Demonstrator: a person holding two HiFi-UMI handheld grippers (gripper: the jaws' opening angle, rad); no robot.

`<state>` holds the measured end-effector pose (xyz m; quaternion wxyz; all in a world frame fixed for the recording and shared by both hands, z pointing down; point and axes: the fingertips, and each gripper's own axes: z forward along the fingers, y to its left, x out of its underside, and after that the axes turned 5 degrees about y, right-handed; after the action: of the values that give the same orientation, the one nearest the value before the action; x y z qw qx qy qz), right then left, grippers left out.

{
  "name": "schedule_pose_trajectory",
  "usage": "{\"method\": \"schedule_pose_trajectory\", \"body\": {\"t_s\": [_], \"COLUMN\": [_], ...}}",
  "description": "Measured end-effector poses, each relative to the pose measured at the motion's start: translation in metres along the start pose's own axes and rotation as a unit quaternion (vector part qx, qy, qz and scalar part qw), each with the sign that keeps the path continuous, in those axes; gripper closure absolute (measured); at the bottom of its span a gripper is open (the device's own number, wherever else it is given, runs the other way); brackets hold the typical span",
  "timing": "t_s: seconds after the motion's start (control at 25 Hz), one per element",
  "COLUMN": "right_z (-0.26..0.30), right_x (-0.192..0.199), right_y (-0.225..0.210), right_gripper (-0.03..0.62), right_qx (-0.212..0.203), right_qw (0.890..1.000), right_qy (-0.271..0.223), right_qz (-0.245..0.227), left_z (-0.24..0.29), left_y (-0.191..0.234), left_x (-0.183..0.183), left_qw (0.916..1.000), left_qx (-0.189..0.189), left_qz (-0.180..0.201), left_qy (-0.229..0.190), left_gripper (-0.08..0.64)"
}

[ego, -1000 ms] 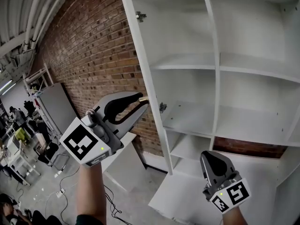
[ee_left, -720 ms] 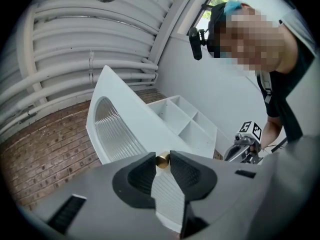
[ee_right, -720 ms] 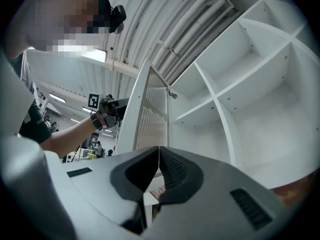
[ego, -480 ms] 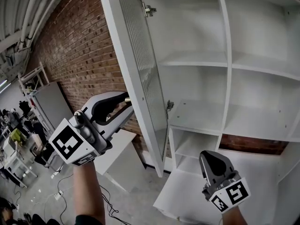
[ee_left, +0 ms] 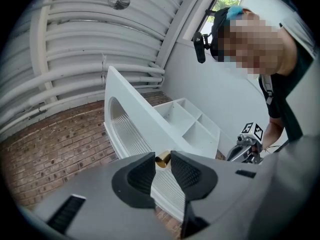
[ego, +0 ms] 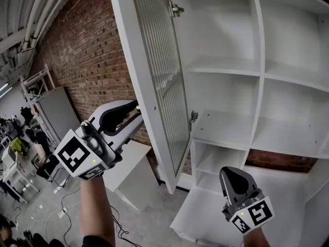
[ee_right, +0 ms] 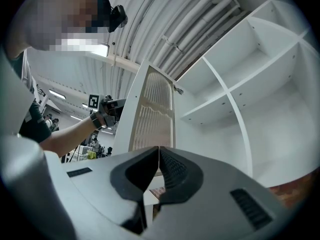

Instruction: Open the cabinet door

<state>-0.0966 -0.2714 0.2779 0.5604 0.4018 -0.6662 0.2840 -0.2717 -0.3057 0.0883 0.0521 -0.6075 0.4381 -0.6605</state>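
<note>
The white cabinet (ego: 257, 71) stands with bare shelves. Its tall door (ego: 154, 76), with a ribbed glass panel, is swung wide out on its hinges. My left gripper (ego: 138, 107) is at the door's free edge, at mid height. In the left gripper view the small brass knob (ee_left: 162, 159) sits between the pads of the left gripper (ee_left: 162, 165); the jaws have just been opening, and the pads look just clear of the knob. My right gripper (ego: 232, 171) hangs low in front of the cabinet, shut on nothing, as the pads of the right gripper (ee_right: 159, 159) meet.
A brick wall (ego: 87, 50) runs behind and left of the cabinet. A white panel (ego: 128, 174) leans low by the wall beneath the door. A grey locker (ego: 56, 112), tables and people fill the far left. Cables (ego: 67, 210) lie on the floor.
The door has swung from edge-on to wide open, its ribbed panel now facing me. My left gripper moved left with the door's edge. The right gripper has hardly shifted.
</note>
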Motion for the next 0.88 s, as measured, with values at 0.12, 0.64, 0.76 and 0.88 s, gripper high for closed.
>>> {"method": "schedule_pose_trajectory", "body": {"t_s": [0.12,0.64,0.76,0.88], "right_z": [0.004,0.011,0.009,0.006], "right_x": [0.002,0.006,0.006,0.008], "right_y": [0.001,0.008,0.010,0.009], "right_gripper": [0.588,0.588,0.588,0.588], "right_qx": [-0.004,-0.045,-0.054,-0.061], "right_qw": [1.000,0.999,0.998,0.998], "right_qy": [0.002,0.011,0.011,0.012], "right_qz": [0.000,0.002,0.003,0.005], "left_z": [-0.003,-0.027,-0.032,-0.035], "left_y": [0.006,0.039,0.044,0.043], "left_x": [0.004,0.032,0.036,0.036], "left_qw": [0.9999,0.9943,0.9918,0.9895], "left_qx": [-0.010,-0.094,-0.105,-0.124], "left_qz": [-0.003,-0.044,-0.068,-0.068], "left_qy": [0.002,0.025,0.024,0.031], "left_gripper": [0.462,0.462,0.462,0.459]}}
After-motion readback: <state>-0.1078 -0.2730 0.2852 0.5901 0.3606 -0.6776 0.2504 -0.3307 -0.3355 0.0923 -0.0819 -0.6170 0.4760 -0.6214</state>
